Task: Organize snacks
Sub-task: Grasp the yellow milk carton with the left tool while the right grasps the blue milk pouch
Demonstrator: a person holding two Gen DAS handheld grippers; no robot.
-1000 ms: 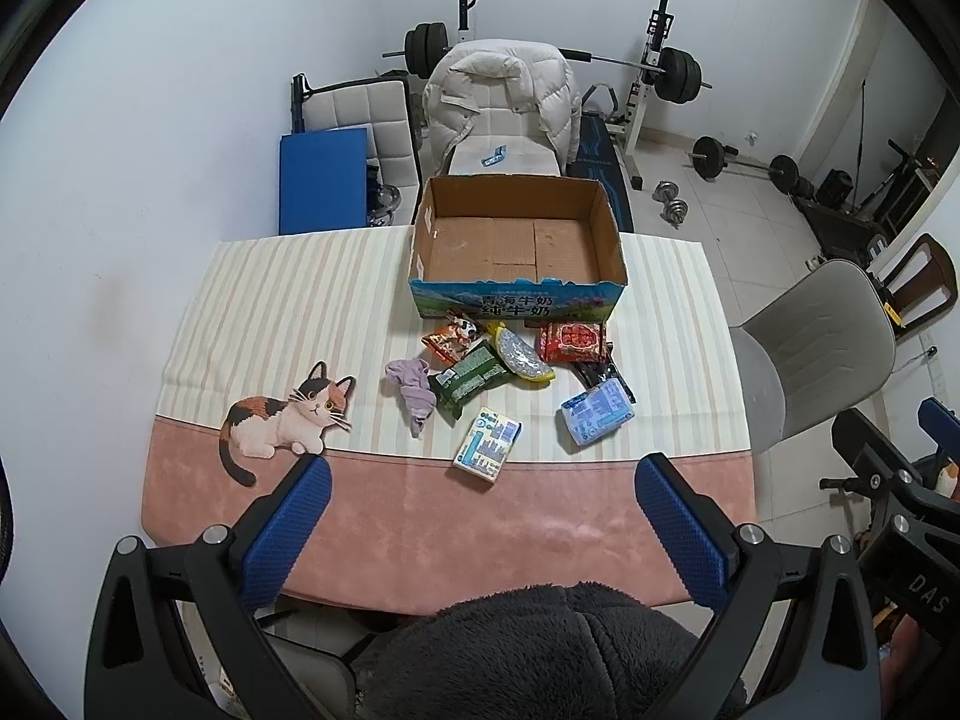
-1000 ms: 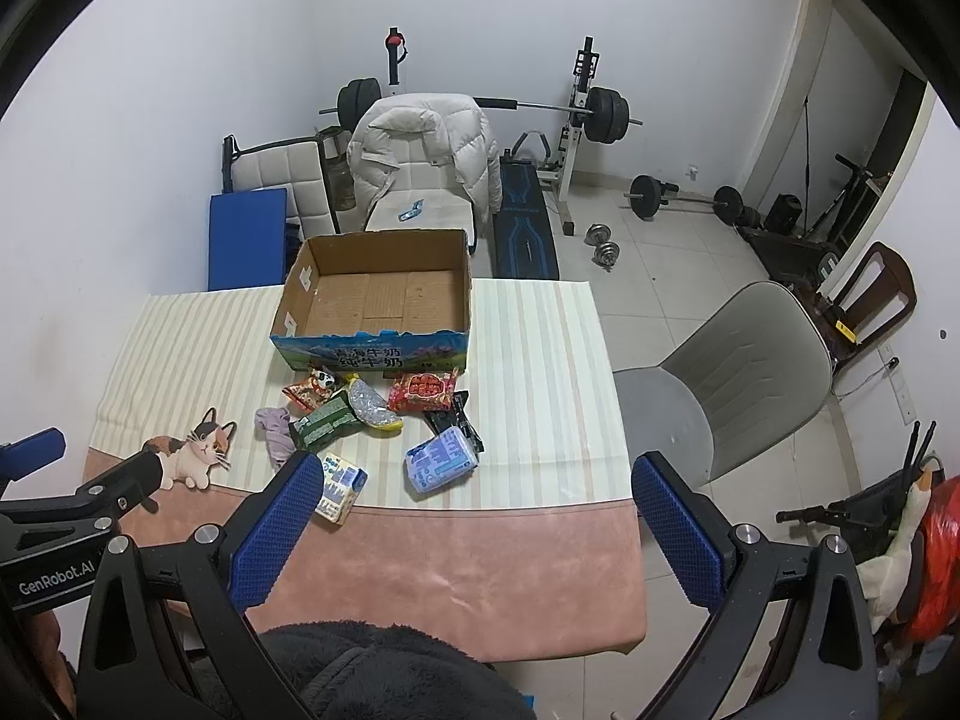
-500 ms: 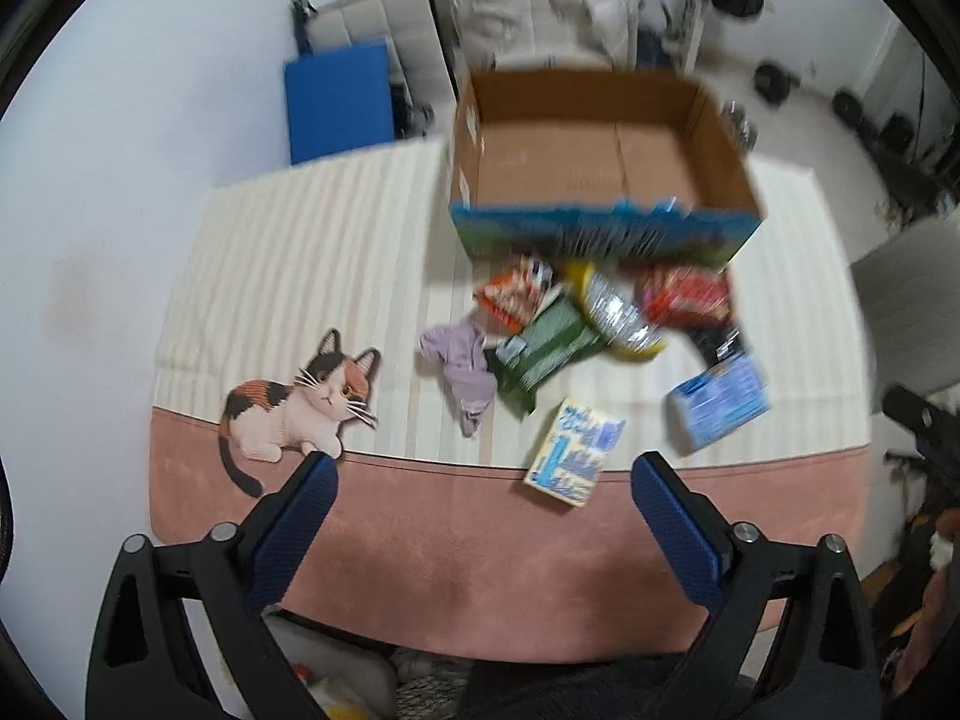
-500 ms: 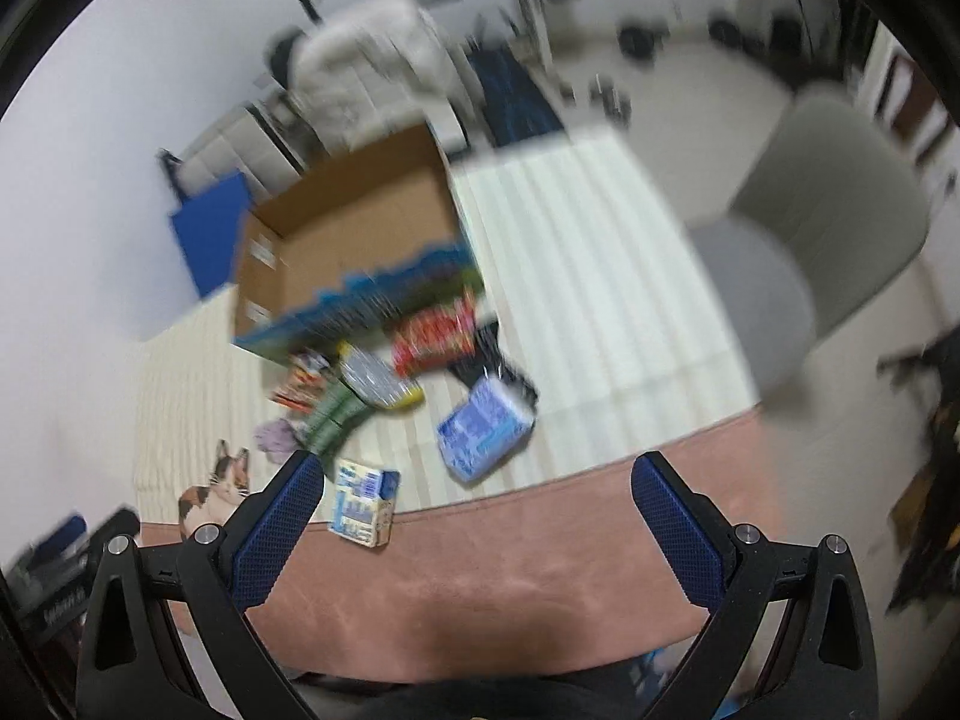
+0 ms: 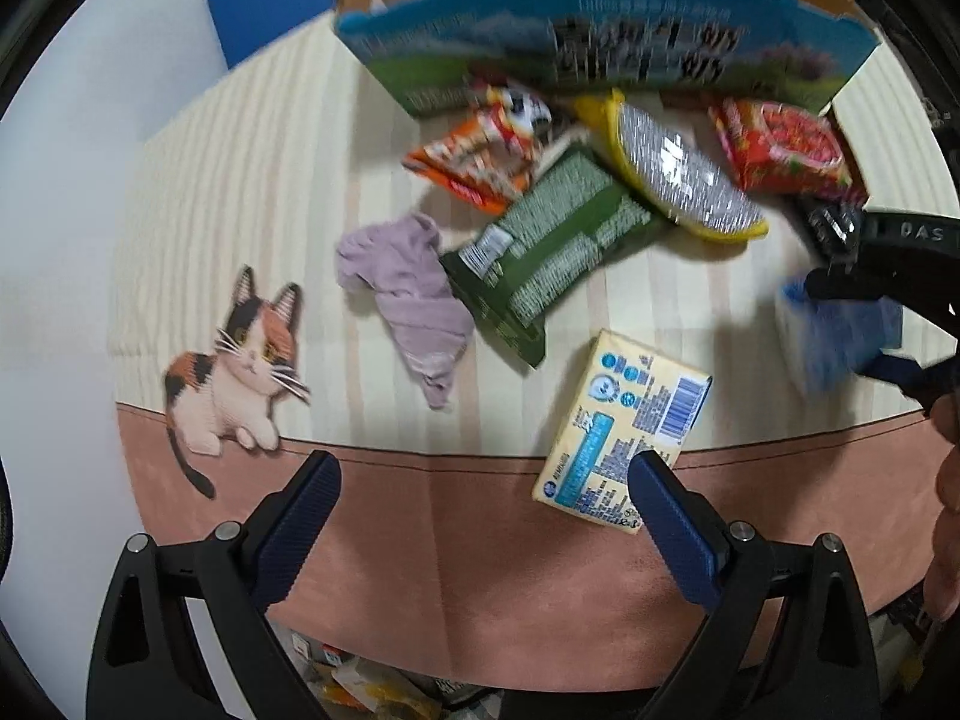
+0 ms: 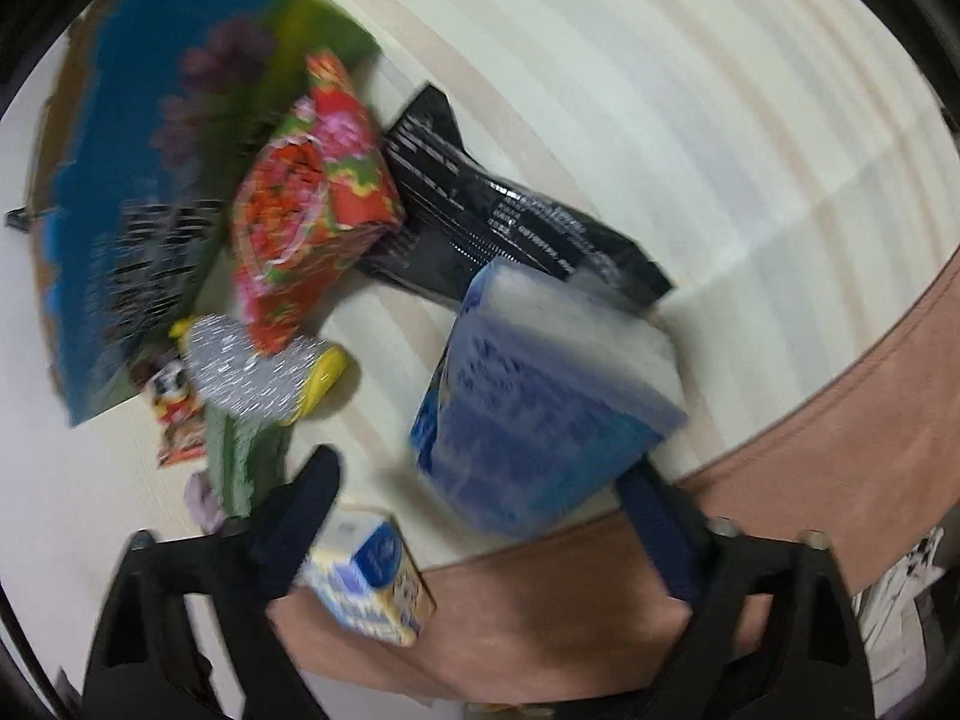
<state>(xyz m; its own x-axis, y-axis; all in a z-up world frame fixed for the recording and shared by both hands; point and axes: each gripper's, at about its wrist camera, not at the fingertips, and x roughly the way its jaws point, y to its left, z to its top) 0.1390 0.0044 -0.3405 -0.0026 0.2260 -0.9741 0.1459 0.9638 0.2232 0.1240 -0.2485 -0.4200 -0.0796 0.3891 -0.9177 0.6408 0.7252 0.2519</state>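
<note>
Left wrist view, near field: left gripper with jaws wide apart, nothing between them, now low over the pink table edge instead of high above the whole table as a second earlier. Yellow-and-blue carton at 1 o'clock, touching the right fingertip's outline in this view; true contact not resolvable.

Right wrist view, near field: right gripper likewise spread open and lowered from the same high vantage, blue packet at 12 o'clock, just ahead of the gap, not clamped. In the left view, right gripper seen at 3 o'clock beside that blurred packet. Motion blur heavy.

Meaning for the task: descent phase judged complete or nearly so; first picks apparently chosen, carton for the left tool, blue packet for the right. No snack in the cardboard box yet, as far as its visible part shows.

Middle field, left view: purple cloth at 11 o'clock, green packet at 12, partly under the yellow-silver packet; orange packet beyond; red packet at 1 o'clock; black packet behind the blue one.

Far field: box wall directly behind the pile, printed cat at 10 o'clock.

Obstructions: overlapping packets; cloth among snacks; box wall to clear.
</note>
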